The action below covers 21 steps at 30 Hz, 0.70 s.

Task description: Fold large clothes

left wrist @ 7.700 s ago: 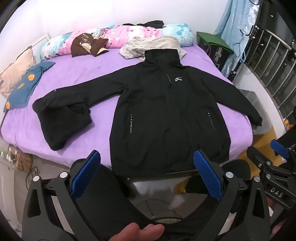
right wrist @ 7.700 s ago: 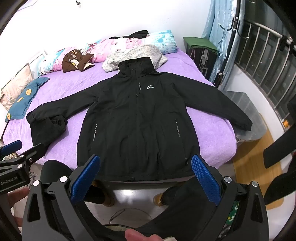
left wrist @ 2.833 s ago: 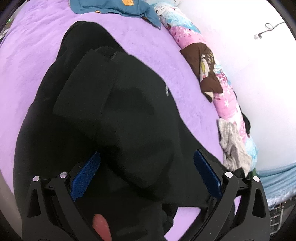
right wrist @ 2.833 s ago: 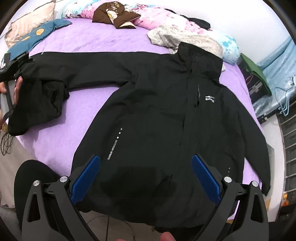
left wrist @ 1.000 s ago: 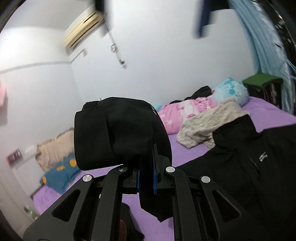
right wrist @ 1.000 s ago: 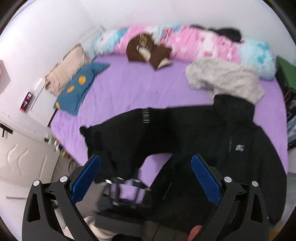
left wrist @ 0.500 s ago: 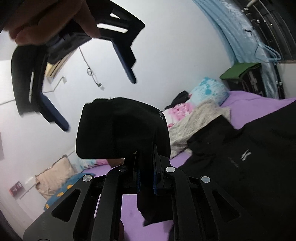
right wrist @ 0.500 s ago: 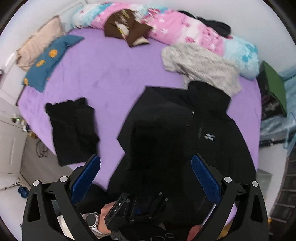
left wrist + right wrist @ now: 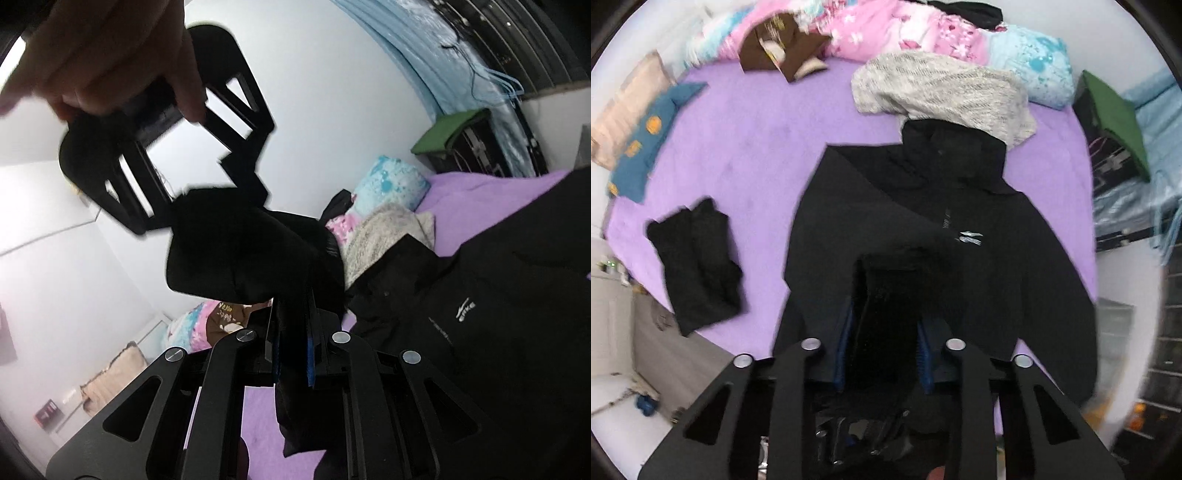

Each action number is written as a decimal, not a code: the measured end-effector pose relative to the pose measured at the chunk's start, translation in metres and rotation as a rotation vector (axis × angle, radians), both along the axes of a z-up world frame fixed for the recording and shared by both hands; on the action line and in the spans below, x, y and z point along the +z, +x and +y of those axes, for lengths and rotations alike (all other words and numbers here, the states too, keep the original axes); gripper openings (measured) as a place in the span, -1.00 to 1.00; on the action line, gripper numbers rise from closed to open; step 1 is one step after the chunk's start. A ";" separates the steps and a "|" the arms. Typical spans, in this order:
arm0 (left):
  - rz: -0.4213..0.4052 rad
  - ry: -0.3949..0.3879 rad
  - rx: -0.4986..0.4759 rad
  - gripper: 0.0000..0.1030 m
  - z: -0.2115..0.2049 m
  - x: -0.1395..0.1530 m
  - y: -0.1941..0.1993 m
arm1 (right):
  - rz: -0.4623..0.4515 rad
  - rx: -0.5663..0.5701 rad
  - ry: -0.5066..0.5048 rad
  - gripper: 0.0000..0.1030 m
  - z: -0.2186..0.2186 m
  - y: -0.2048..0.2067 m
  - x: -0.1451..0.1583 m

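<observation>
A black jacket [image 9: 997, 266] lies front up on the purple bed [image 9: 746, 155], its white logo showing. Its left sleeve is folded across the chest. My left gripper [image 9: 291, 354] is shut on the cuff end of that sleeve [image 9: 236, 258], held up above the jacket body [image 9: 498, 332]. My right gripper [image 9: 882, 354] is shut on the same sleeve end [image 9: 894, 295] from above; it shows in the left wrist view [image 9: 166, 155], gripped by a hand, reaching down onto the cuff.
A small folded black garment [image 9: 698, 266] lies at the bed's left edge. A grey knit top [image 9: 942, 88], pink and blue bedding [image 9: 923, 33], a brown cushion [image 9: 779, 48] and a blue pillow [image 9: 642, 136] lie along the head. A green-topped stand [image 9: 1112, 110] is to the right.
The left gripper took the sleeve cuff and carried it over onto the jacket's chest. In the last half second the right gripper came down and shut on the same cuff.
</observation>
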<state>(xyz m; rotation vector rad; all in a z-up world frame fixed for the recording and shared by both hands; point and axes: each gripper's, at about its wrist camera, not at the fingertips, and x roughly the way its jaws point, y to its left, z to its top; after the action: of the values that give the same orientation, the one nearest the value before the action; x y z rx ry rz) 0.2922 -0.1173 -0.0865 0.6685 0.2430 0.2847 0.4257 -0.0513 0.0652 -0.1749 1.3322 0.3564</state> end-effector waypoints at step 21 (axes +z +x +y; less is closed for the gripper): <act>0.309 -0.292 0.144 0.72 0.126 -0.085 0.058 | -0.034 -0.108 0.186 -0.80 -0.187 0.117 -0.158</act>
<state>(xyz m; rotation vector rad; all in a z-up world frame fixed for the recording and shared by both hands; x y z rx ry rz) 0.3506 0.0086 -0.1713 0.4036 0.6181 0.2762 0.5427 -0.2385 -0.0924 0.0461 1.2623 0.3819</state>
